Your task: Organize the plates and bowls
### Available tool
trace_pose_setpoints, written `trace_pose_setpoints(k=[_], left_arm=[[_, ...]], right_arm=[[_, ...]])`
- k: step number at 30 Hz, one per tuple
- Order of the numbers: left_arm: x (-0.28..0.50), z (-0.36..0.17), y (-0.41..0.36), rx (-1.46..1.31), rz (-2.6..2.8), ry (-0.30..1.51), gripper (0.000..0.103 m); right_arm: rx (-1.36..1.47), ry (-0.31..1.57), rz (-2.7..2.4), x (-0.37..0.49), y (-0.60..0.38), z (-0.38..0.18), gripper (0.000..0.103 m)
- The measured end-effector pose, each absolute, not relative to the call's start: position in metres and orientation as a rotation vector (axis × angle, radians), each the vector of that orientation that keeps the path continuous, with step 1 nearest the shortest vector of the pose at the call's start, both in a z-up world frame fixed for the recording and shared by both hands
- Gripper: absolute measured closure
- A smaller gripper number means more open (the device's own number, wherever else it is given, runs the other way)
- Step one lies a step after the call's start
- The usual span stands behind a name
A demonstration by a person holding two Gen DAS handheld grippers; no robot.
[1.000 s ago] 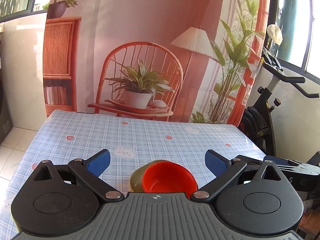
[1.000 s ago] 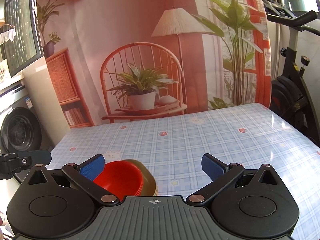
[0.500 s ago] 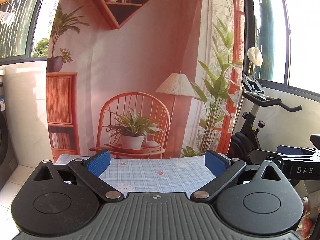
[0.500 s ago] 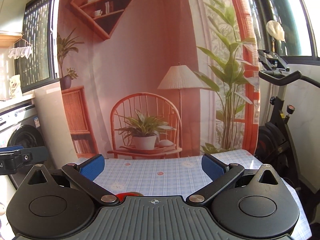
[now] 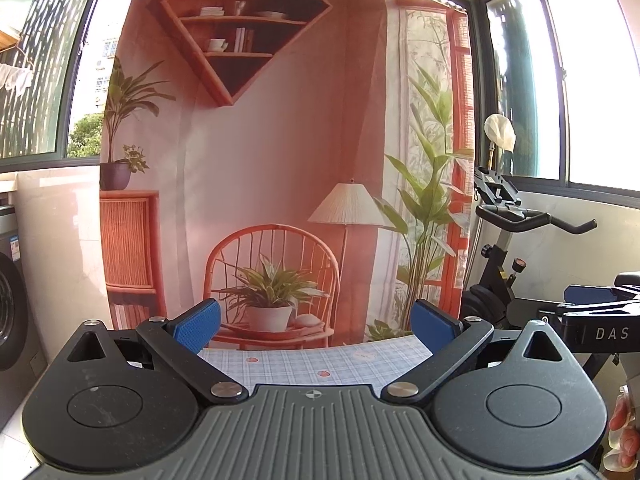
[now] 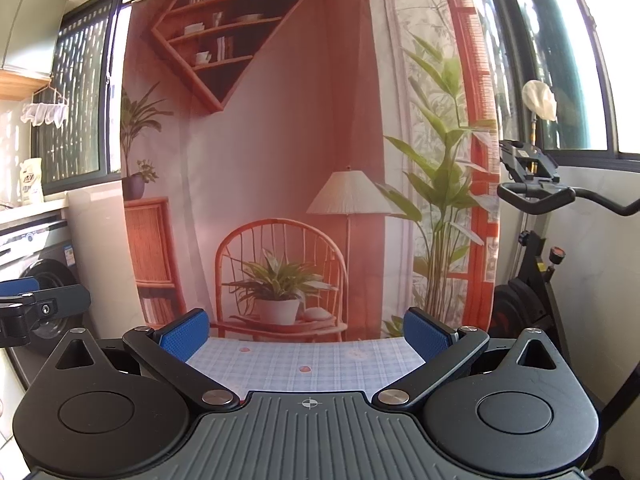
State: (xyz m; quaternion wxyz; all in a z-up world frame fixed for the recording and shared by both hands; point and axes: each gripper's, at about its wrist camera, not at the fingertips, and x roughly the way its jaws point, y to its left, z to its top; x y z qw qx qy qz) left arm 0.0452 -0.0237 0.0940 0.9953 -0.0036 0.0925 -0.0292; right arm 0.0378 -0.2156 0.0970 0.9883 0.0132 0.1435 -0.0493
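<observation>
The left claw (image 5: 316, 326) stands wide, its two blue pads (image 5: 198, 325) far apart with nothing between them, and it is tilted up so that only the far strip of the desk (image 5: 304, 364) shows over its grey body. The right claw (image 6: 306, 330) is just as wide and also holds nothing; its blue pads (image 6: 185, 338) frame the same far strip of checked blue cloth with small red prints. Each claw appears at the edge of the other's view: the right one at the right margin of the left camera, with fingertips (image 5: 622, 436) of the person's hand below it, and the left one at the left margin of the right camera.

No plate or bowl shows in either view; both claw bodies hide the near part of the desk, so where they sit cannot be told.

Behind the far edge of the desk hangs a printed backdrop (image 5: 280, 140) of a rattan chair, potted plant, lamp and wall shelf. An exercise bike (image 6: 532, 216) stands off the desk's far right corner, a washing machine (image 6: 48, 280) off its left side
</observation>
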Motion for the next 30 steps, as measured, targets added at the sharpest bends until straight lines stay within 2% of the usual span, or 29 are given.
trace_pose_setpoints(k=[30], left_arm=[[0.0454, 0.0871, -0.021, -0.005, -0.123, 0.217, 0.001]], right_arm=[[0.03, 0.298, -0.089, 0.0368, -0.2067, 0.0898, 0.0]])
